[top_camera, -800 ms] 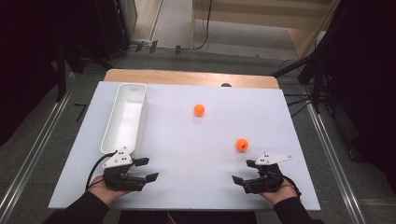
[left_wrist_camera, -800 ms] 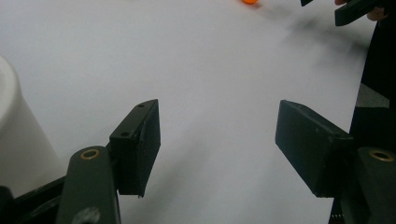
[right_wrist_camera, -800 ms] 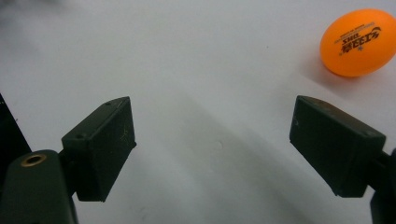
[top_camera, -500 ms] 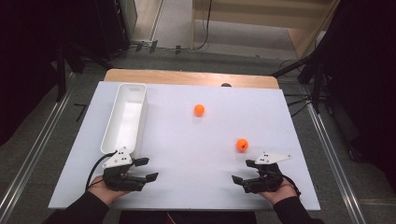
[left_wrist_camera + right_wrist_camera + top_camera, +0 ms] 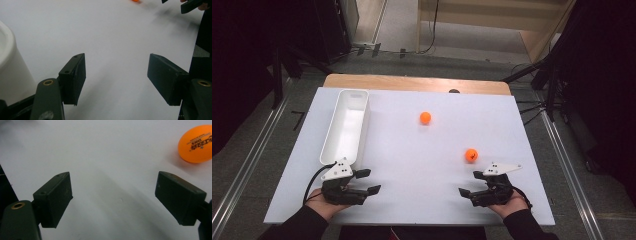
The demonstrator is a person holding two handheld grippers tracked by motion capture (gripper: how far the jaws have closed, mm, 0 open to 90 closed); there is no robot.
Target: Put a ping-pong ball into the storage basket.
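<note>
Both grippers, left (image 5: 364, 181) and right (image 5: 468, 192), rest released at the worktop's (image 5: 412, 165) near edge, ready for the nearer orange ball (image 5: 471, 155).

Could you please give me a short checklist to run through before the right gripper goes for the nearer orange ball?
1. Right gripper jaws open and empty: ok.
2. Nearer orange ball free on the white table, apart from the jaws: ok.
3. Path from the right gripper to that ball free of other things: ok.
4. Left gripper open, empty, beside the near end of the white tray: ok.
5. Tray empty and ready to take a ball: ok.
6. Far orange ball well away from the approach: ok.
</note>
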